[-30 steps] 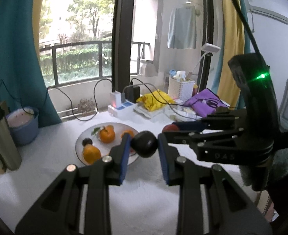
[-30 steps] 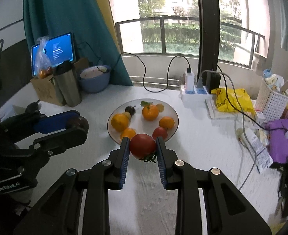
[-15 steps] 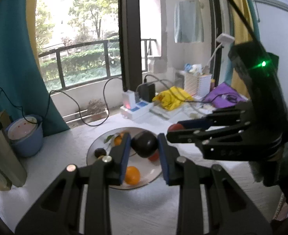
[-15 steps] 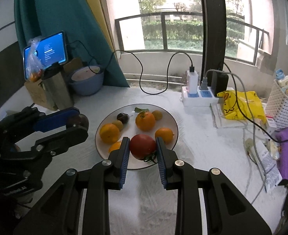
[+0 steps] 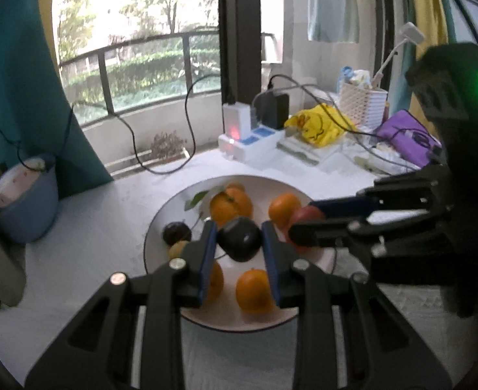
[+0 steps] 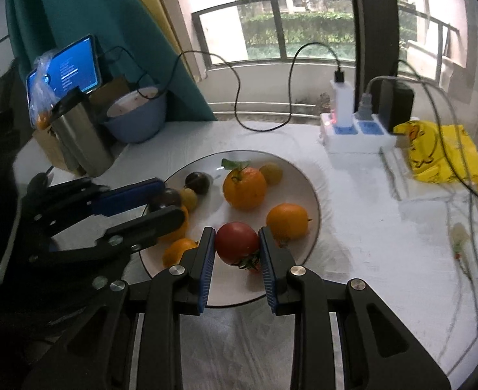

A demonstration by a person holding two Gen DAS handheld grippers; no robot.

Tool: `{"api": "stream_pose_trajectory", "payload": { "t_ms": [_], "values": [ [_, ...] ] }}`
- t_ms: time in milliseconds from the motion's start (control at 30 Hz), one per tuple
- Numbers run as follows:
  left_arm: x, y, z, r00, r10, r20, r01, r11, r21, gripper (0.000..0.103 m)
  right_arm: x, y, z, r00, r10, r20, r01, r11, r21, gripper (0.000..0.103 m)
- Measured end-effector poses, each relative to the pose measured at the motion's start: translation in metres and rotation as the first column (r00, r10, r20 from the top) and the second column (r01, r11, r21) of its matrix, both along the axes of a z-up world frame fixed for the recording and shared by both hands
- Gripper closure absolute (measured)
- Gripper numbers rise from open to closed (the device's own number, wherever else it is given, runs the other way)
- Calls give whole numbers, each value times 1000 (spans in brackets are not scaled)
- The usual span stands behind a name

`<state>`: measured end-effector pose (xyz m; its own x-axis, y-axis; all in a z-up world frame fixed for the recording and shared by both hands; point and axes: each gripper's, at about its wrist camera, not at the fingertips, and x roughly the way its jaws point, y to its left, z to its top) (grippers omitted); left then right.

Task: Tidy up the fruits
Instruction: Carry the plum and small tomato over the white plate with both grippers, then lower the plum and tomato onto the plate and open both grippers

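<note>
A white plate [image 5: 161, 224] [image 6: 310, 191] on the white cloth holds several oranges [image 6: 244, 188], small yellow fruits and a dark plum [image 6: 197, 180]. My left gripper [image 5: 239, 243] is shut on a dark plum [image 5: 239, 239] and holds it over the plate; it also shows at the left of the right wrist view [image 6: 164, 201]. My right gripper [image 6: 235, 243] is shut on a red tomato [image 6: 237, 243] above the plate's near side; it also shows at the right of the left wrist view [image 5: 303, 224].
A steel tumbler [image 6: 83, 136], a blue bowl [image 6: 138, 117], a tablet [image 6: 63, 71] and a bag of fruit stand at the back left. A power strip [image 6: 352, 133] with cables, a yellow bag [image 6: 440, 152] and a white basket [image 5: 362, 104] lie at the back right.
Both grippers have moved forward over the plate with their fruits still held. The plate now fills more of both views.
</note>
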<state>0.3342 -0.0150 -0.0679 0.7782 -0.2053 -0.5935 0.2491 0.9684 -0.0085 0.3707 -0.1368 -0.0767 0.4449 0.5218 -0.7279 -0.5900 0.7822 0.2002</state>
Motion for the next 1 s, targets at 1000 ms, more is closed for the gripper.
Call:
{"api": "stream_pose_trajectory", "payload": {
  "t_ms": [1000],
  "values": [
    [-12,8,14,998,46,-35,-49,996,-78,64,-11,0,8,1000,-31,6,31,999,13,74]
  ]
}}
